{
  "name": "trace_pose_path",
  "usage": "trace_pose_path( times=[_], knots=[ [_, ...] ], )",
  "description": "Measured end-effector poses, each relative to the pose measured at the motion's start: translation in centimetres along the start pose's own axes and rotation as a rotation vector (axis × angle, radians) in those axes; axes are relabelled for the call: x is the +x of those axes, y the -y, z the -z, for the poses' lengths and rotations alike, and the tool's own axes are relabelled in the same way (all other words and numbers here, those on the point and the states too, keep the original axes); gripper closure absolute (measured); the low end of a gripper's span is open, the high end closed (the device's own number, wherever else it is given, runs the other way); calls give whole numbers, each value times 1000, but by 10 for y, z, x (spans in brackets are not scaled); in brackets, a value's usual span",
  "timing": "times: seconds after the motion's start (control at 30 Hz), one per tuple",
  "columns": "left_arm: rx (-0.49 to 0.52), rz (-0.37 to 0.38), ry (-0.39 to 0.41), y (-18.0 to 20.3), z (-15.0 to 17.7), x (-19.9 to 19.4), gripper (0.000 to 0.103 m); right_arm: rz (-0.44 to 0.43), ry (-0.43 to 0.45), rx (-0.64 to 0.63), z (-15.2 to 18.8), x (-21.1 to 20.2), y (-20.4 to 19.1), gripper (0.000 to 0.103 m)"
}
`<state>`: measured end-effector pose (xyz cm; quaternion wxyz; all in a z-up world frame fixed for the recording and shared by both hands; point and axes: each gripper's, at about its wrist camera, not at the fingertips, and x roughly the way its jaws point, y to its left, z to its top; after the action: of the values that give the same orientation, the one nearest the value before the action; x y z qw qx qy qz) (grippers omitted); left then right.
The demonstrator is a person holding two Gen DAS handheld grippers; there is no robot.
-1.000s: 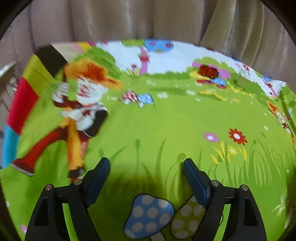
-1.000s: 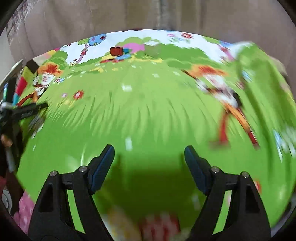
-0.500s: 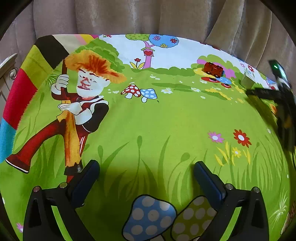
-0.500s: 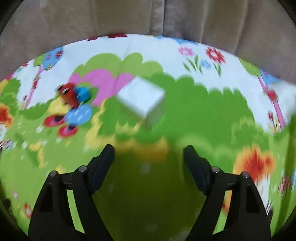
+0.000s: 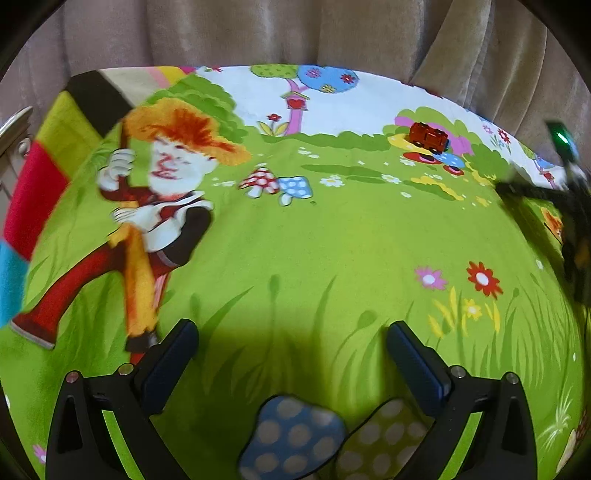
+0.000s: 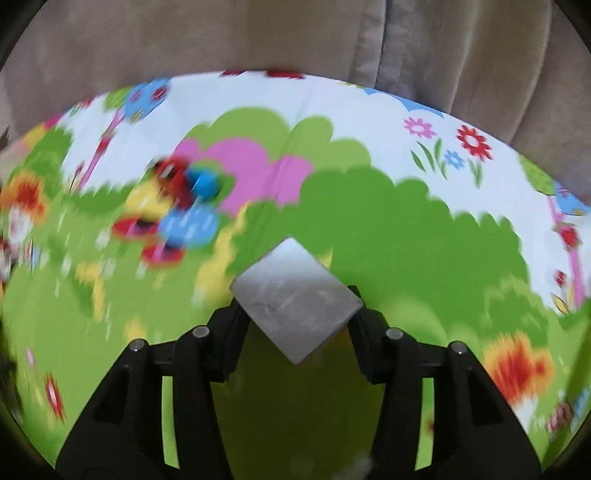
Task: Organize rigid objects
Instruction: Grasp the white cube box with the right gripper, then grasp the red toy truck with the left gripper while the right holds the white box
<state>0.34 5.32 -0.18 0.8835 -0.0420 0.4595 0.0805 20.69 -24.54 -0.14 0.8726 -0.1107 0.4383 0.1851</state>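
Note:
A grey-white cube (image 6: 295,299) sits corner-on between the fingers of my right gripper (image 6: 295,314), which is shut on it over the cartoon-print cloth (image 6: 406,240). A red and blue toy car (image 6: 184,181) lies blurred to the far left of it. In the left wrist view the same toy car (image 5: 428,137) stands at the far right of the cloth (image 5: 295,240). My left gripper (image 5: 291,354) is open and empty, low over the near part of the cloth. The right gripper's body (image 5: 569,206) shows blurred at the right edge.
Beige curtain (image 5: 295,33) hangs behind the far edge of the table. A metal rail (image 5: 14,125) shows at the far left.
My right gripper has moved forward onto the cube and closed on it. The left gripper has shifted only slightly and stays open.

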Motion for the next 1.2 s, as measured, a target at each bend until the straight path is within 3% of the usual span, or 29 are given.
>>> trace_pose_path(
  times=[0.13,0.27,0.5,0.6,0.67,0.73,0.77,0.8,0.83,0.87,1.03,1.13,1.2],
  knots=[
    [27,44,-48,34,-38,26,0,-29,23,-2,45,-33,-9,49],
    [13,73,-33,84,-93,65,0,-26,25,4,67,-48,-11,49],
    [-230,138,-24,149,-188,122,0,-33,20,14,61,-42,-7,48],
    [-348,39,-7,164,-217,136,0,-40,19,21,62,-42,-6,48],
    [-392,-57,-43,168,-229,152,0,-42,20,24,62,-43,-6,47],
    [-361,-135,-68,175,-234,164,0,-47,19,27,62,-42,-6,47],
    [-292,-156,-94,181,-233,168,1,-49,19,29,62,-43,-5,47],
    [-238,-155,-91,185,-231,166,13,-50,19,31,62,-43,-5,47],
    [-197,-129,-61,186,-225,157,42,-53,20,33,62,-43,-5,47],
    [-122,-109,-39,187,-216,146,53,-54,20,33,62,-43,-4,47],
    [87,126,-20,149,-148,97,56,-55,20,36,62,-43,-5,47],
    [181,194,-5,115,-103,65,56,-53,20,35,62,-43,-5,47],
    [209,191,9,97,-80,48,55,-54,19,35,62,-43,-5,47]
  ],
)
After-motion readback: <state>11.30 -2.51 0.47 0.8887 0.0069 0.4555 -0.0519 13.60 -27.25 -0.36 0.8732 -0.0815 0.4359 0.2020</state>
